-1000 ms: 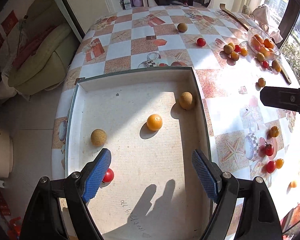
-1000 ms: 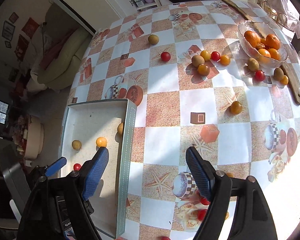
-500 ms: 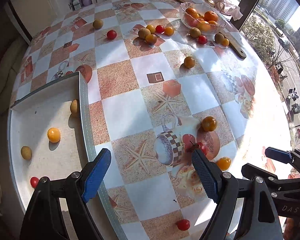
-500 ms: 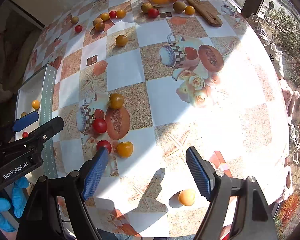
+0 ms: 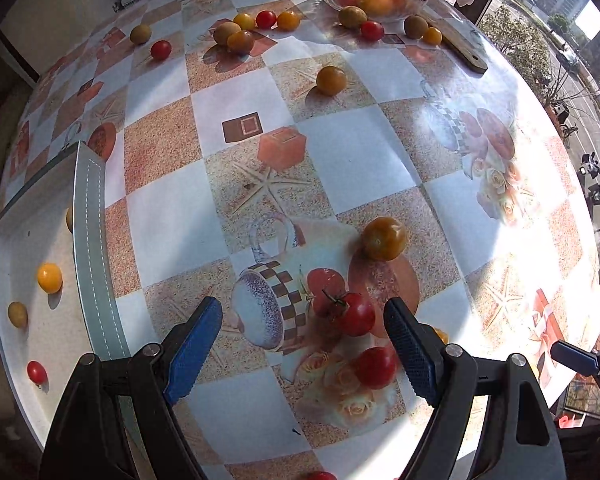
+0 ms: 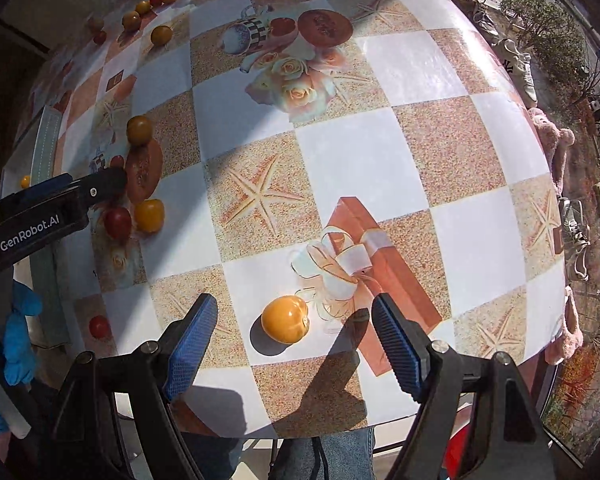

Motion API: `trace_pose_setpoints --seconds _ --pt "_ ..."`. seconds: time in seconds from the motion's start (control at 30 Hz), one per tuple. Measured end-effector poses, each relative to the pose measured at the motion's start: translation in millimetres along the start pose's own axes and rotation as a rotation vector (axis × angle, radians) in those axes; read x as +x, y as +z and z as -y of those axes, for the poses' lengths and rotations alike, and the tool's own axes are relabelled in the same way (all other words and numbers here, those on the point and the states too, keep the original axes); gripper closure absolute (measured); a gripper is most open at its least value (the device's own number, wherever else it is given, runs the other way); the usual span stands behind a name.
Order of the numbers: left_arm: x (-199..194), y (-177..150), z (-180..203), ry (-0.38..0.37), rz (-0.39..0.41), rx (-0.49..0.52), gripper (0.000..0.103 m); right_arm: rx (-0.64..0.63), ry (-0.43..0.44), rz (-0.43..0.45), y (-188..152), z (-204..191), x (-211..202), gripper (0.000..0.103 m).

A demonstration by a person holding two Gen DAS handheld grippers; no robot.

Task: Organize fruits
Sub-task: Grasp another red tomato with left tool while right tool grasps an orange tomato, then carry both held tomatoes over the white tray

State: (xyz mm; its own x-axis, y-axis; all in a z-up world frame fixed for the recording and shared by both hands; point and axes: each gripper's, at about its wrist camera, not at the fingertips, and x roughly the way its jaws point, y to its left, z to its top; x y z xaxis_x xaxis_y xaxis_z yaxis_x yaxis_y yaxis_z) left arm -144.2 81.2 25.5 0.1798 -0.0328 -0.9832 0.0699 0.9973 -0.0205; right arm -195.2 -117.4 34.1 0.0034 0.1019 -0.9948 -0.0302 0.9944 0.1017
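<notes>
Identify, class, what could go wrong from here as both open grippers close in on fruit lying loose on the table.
1. The yellow tomato between the right gripper fingers sits near the table edge; a nudge might roll it off.
2. The left gripper frames two red tomatoes, the stemmed tomato and a second one, lying close together; closing could catch both or knock one away.
3. Hard squeezing might bruise soft fruit.

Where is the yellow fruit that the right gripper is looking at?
In the right wrist view, the yellow fruit sits on the table between the open right gripper fingers, just left of the printed gift box.
</notes>
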Motion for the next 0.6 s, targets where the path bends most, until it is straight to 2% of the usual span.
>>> trace_pose_setpoints --seconds 0.07,0.13,0.17,0.2,0.3,0.4,0.43,0.5,0.57,0.6 --pt "1.5 0.3 3.4 0.004 0.001 0.004 0.022 -0.020 -0.012 0.001 -0.5 -3.3 2.7 0.020" --pt "3.5 0.4 6.6 0.006 -0.009 0.006 0.034 -0.045 -0.031 0.004 -2.2 -8.2 3.9 0.021" --pt "5.5 1.0 9.0 0.010 -0.016 0.007 0.036 -0.058 -0.038 0.006 -4.5 -11.3 4.4 0.026" --pt "4.7 1.1 10.2 0.012 -0.011 0.006 0.036 -0.070 -0.042 0.006 -6.1 -13.7 5.0 0.035" --pt "3.6 0.0 14.4 0.003 -0.006 0.016 0.045 -0.124 -0.070 0.006 -11.3 -24.1 7.0 0.044" --pt "5.0 0.0 28.8 -0.004 0.007 0.032 0.060 -0.163 -0.092 0.011 -15.4 -31.6 7.1 0.052" --pt "4.3 0.0 31.4 -0.006 0.012 0.035 0.068 -0.169 -0.099 0.012 -16.4 -32.8 7.1 0.054" --pt "3.7 0.4 34.0 -0.011 0.017 0.032 0.076 -0.169 -0.105 0.017 -17.5 -32.8 6.0 0.068" --pt "2.7 0.4 30.4 -0.029 0.019 0.014 0.078 -0.168 -0.093 0.020 -16.5 -30.2 4.3 0.078" --pt "2.2 0.5 28.9 -0.038 0.018 0.003 0.078 -0.158 -0.080 0.018 -12.9 -29.3 4.1 0.077"
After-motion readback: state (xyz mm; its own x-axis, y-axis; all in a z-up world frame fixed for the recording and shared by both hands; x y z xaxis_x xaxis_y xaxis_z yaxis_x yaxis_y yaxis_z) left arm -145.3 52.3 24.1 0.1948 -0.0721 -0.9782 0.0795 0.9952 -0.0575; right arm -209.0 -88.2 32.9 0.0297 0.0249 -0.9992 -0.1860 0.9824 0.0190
